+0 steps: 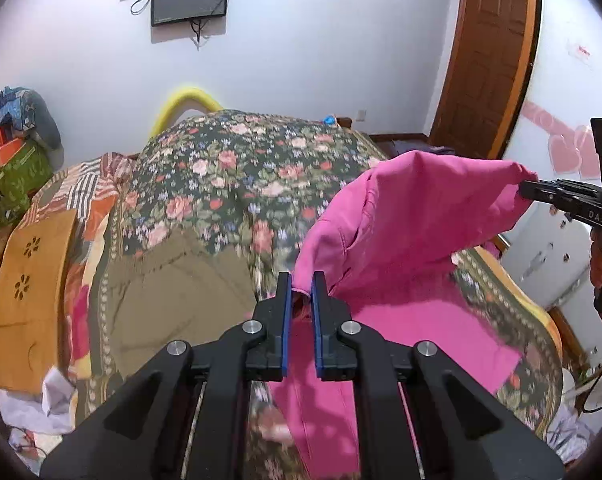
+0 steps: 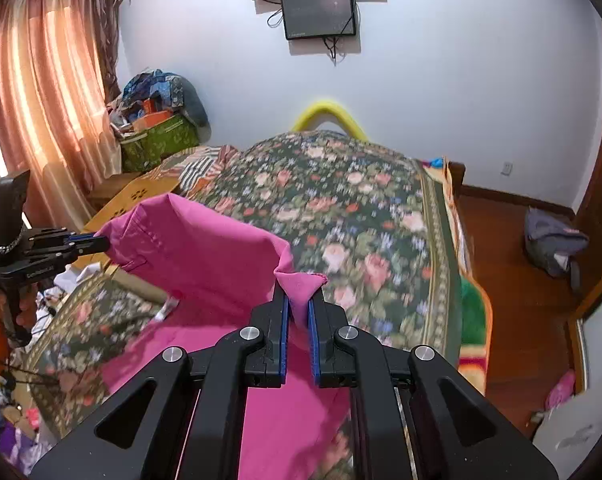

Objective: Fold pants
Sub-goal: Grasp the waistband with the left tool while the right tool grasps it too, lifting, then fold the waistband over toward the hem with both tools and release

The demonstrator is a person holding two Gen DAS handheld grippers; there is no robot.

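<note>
Bright pink pants hang over the floral bedspread, one end lifted, the rest lying flat on the bed below. My left gripper is shut on one corner of the lifted edge. My right gripper is shut on the other corner of the pants. The edge stretches between the two grippers above the bed. In the left wrist view the right gripper shows at the far right, pinching the cloth. In the right wrist view the left gripper shows at the far left, pinching the cloth.
The bedspread covers the bed. An olive cloth lies on its left part. A wooden board and a green box stand to the left. A wooden door and wooden floor with a bag are to the right.
</note>
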